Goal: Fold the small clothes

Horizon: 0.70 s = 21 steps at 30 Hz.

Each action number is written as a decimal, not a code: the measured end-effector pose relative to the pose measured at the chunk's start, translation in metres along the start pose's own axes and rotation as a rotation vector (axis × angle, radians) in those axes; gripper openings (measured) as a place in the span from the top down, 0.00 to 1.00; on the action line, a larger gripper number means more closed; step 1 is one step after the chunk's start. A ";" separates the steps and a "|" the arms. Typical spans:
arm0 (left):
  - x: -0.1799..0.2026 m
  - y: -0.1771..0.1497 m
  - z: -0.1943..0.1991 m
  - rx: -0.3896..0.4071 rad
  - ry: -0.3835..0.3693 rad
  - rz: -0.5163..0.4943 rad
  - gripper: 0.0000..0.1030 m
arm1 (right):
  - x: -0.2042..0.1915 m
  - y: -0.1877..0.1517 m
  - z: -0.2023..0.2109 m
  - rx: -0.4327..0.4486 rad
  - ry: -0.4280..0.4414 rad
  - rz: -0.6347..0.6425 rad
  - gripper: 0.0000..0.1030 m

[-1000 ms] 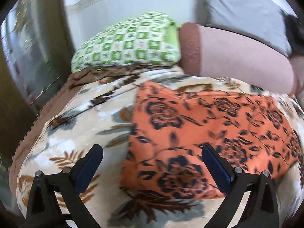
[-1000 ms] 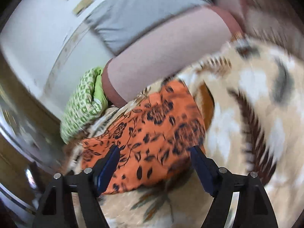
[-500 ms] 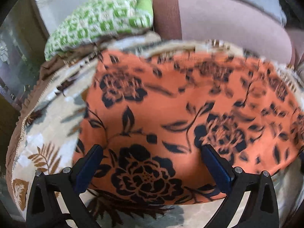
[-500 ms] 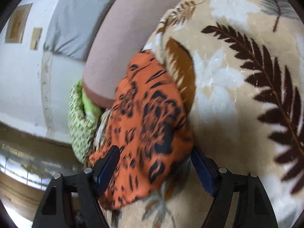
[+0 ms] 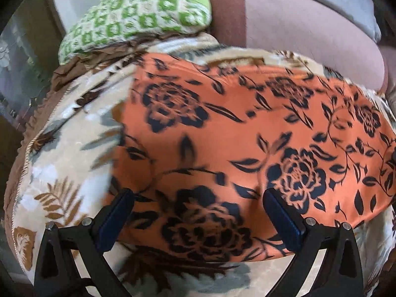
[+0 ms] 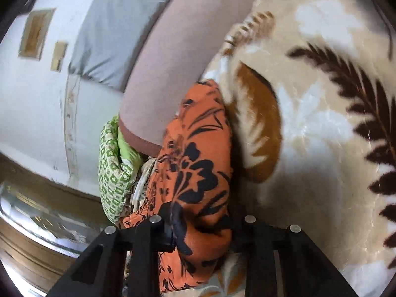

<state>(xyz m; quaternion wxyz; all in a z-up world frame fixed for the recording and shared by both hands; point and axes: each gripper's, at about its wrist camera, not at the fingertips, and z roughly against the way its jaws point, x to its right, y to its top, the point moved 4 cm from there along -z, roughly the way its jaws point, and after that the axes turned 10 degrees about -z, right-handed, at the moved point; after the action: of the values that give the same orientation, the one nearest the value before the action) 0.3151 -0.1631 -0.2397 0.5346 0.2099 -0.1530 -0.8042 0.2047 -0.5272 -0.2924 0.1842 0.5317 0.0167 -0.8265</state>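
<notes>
Leaf-print blanket [image 5: 61, 153] under everything. Orange floral garment [image 5: 247, 148] lies flat mid-frame, green pillow [image 5: 138, 14] at 11 o'clock. Light, limp, probably slippery; grab edges. Your right gripper [image 6: 200, 227] clamps its end; left gripper [image 5: 198, 212] spread wide, empty.

The orange cloth [image 5: 247, 148], printed with black roses and leaves, lies spread flat and smooth, filling the left wrist view from 9 o'clock across to 3 o'clock, its near hem running along 6 o'clock. In the right wrist view the same cloth [image 6: 198, 168] appears bunched and edge-on, a narrow band rising from 6 o'clock toward the centre, its lower end pinched together.
</notes>
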 end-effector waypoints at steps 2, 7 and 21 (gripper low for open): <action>-0.014 0.000 0.003 -0.001 0.022 0.016 0.00 | -0.019 -0.005 0.005 0.017 -0.009 0.082 0.71; -0.057 -0.006 0.003 -0.025 0.029 0.086 0.00 | -0.070 -0.034 0.010 0.021 0.001 0.231 0.71; -0.226 -0.045 0.013 -0.019 0.060 0.434 0.00 | -0.187 -0.169 -0.056 -0.148 0.020 0.466 0.71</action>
<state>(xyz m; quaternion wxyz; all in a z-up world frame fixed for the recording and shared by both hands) 0.3492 0.0630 -0.2101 0.7013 0.1911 -0.1710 -0.6651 0.2674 -0.3032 -0.1798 0.4082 0.5145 -0.0441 -0.7528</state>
